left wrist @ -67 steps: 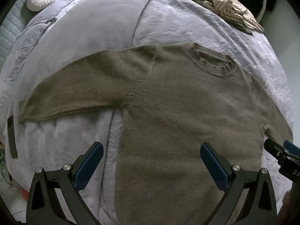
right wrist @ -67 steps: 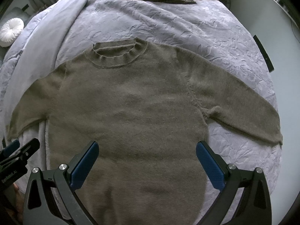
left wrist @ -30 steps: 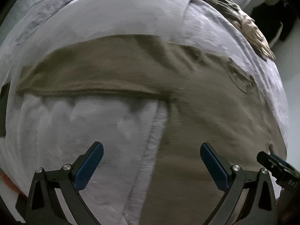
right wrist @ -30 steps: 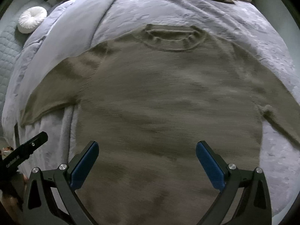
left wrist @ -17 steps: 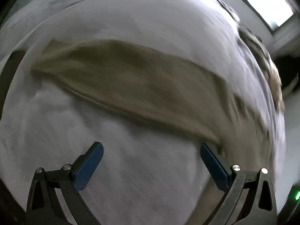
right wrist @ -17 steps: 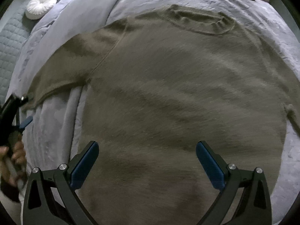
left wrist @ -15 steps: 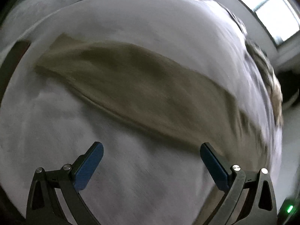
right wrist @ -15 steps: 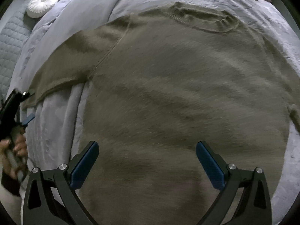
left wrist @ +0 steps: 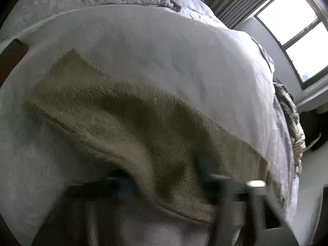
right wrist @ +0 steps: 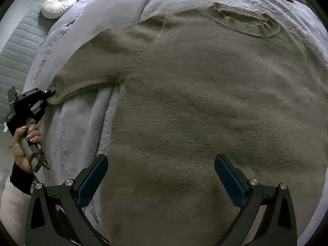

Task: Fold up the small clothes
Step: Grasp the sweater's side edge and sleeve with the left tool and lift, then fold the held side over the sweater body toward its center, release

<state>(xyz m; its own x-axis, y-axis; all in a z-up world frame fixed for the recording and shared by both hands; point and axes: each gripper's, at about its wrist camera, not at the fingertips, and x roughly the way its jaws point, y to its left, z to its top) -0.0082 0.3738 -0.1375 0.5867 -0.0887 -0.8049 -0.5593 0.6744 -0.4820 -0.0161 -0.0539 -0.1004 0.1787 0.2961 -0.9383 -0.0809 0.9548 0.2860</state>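
Since the earlier frame, the left gripper (right wrist: 46, 96) has crossed from the sweater (right wrist: 205, 106) body to its sleeve (left wrist: 127, 114) near the bed's (right wrist: 98, 16) left edge, jaws closing on bunched knit near the cuff. Sweater lies flat, centred on the bed; right gripper (right wrist: 161, 182) hovers open above its body. Judgement: secure both sleeve layers, then carry the sleeve inward without dragging the body.

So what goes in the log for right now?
left gripper: jaws closing on sweater sleeve cuff | right gripper: open above sweater body | bed: sweater flat
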